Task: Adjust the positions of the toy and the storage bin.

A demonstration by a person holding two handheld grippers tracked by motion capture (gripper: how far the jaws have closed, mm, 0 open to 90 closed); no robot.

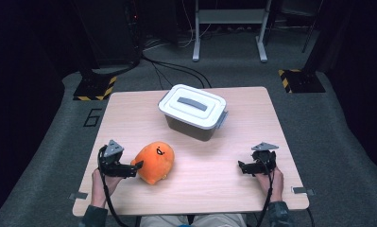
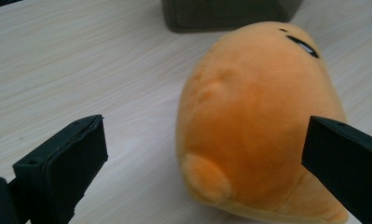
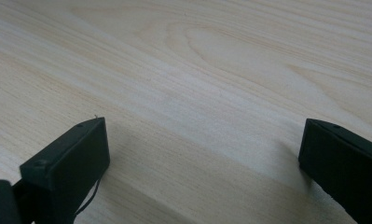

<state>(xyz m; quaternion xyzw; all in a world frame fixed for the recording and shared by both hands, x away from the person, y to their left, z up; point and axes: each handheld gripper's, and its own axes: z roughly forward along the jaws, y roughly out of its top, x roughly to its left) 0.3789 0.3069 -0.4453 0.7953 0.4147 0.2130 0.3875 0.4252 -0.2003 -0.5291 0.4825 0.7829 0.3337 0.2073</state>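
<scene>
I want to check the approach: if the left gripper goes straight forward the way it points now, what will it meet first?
Most likely the orange plush toy. The left gripper has its jaws open, with the toy lying just ahead between them. The grey lidded box stands farther behind. Depth is unclear, so contact may be very near.

A lidded grey storage box sits on the wooden table.

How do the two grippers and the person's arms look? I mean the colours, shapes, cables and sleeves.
The left gripper and right gripper are black, each with two flat, blocky jaws and a grey three-cornered plate on top. A black cable trails from each back toward the person. The person wears dark greenish sleeves at the wrists.
</scene>
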